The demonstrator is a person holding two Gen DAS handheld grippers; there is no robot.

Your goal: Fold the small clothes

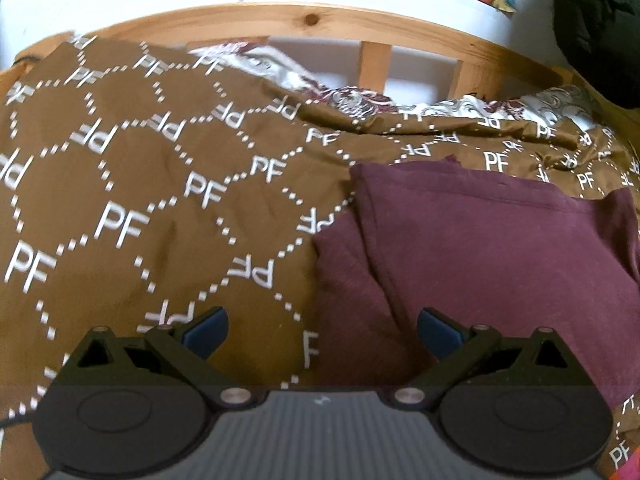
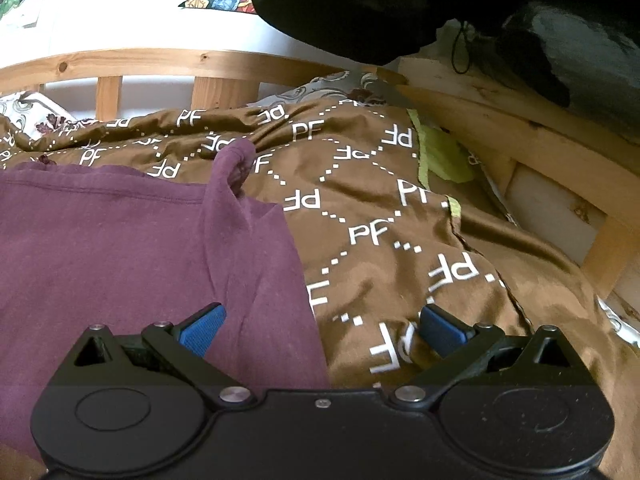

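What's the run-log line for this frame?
left gripper: open, empty | right gripper: open, empty | maroon garment: flat on brown bedspread, ungrasped

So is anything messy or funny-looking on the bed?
Yes. The maroon shirt isn't flat: one bit, maybe a sleeve, sticks up bunched at its far edge, and its left side is wrinkled. The brown cover is rumpled near the headboard, showing a flowery sheet.

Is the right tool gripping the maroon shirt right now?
No, the right tool is open, its blue pads spread apart above the maroon shirt edge and the brown bedspread.
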